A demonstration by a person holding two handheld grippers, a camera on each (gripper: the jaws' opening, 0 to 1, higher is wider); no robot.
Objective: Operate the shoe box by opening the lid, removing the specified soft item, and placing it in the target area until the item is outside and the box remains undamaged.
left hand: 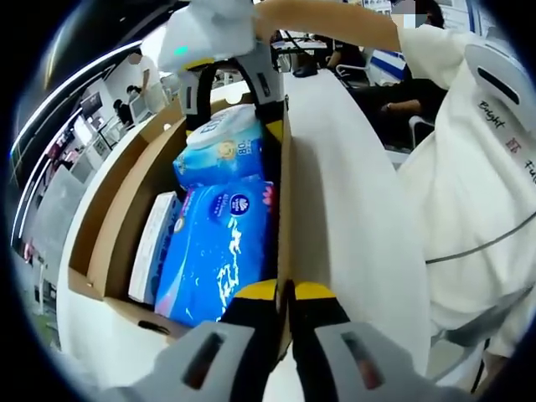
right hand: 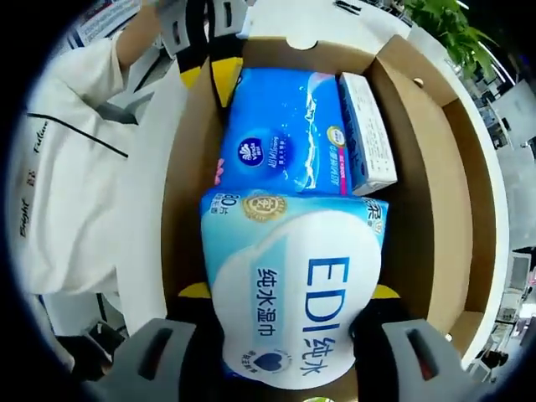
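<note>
An open cardboard shoe box (left hand: 117,218) lies on a white table. In the left gripper view my left gripper (left hand: 286,291) is shut on the box's near side wall, one yellow-tipped jaw on each side of the cardboard. My right gripper (right hand: 289,291) is shut on a light blue and white pack of wet wipes (right hand: 293,293), holding it by both sides over the box (right hand: 419,209). The left gripper view shows that pack (left hand: 222,142) at the far end of the box with the right gripper (left hand: 234,88) over it. The left gripper (right hand: 205,50) also appears at the top of the right gripper view.
A blue pack of tissues (right hand: 285,142) and a narrow white carton (right hand: 364,134) lie inside the box, under and beside the wipes. The lid (right hand: 465,193) is folded out to one side. A person in white clothes (left hand: 469,167) stands against the table edge. A green plant (right hand: 444,25) is beyond.
</note>
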